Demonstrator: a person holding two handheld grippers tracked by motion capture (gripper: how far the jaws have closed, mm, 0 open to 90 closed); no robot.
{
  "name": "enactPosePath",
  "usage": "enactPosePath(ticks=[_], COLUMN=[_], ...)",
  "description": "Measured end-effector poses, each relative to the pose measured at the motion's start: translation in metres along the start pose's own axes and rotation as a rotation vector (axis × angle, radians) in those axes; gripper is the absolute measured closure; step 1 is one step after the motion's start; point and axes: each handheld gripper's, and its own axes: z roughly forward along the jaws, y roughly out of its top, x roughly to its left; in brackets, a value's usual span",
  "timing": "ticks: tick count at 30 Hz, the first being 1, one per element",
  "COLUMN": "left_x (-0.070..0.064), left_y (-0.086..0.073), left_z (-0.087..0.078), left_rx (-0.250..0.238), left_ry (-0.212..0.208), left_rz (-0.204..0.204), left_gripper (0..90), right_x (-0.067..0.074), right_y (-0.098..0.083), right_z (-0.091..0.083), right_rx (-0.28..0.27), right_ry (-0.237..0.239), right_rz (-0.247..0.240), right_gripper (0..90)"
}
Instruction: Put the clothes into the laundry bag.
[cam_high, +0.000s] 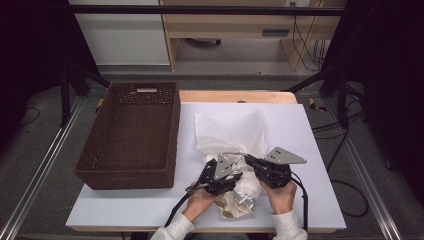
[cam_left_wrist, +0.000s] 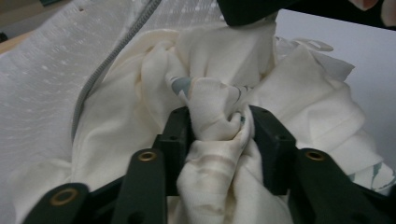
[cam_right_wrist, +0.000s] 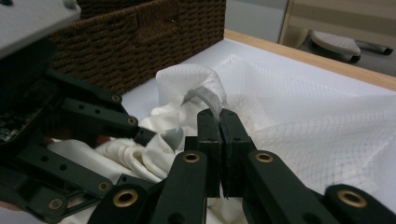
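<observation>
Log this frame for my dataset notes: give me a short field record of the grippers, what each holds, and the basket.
left gripper: shut on cream garment, bunched between its jaws
right gripper: shut on the zipper edge of the white mesh bag
garment position: partly inside the mesh bag's opening
wicker basket: brown, empty, left of the bag
table: white surface

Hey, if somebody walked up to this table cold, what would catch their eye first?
Probably the rumpled cream cloth near the table's front edge, bunched between the jaws of the left gripper. Right beside it, the right gripper pinches the zippered edge of a white mesh bag that spreads toward the middle of the table. The big dark wicker basket at the left stands out too.
</observation>
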Motion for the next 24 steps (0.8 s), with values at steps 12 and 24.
enactPosePath(ticks=[12, 24], left_x=[0.011, 0.01], left_y=[-0.024, -0.027], left_z=[-0.04, -0.032], left_rx=[0.053, 0.027], left_ry=[0.064, -0.029], left_rz=[-0.067, -0.068], left_gripper=[12.4, 72.8], right_x=[0.0, 0.002], right_y=[-0.004, -0.006], right_z=[0.006, 0.011], right_rx=[0.02, 0.037], right_ry=[-0.017, -0.017], right_rz=[-0.006, -0.009], right_gripper=[88.7, 88.7])
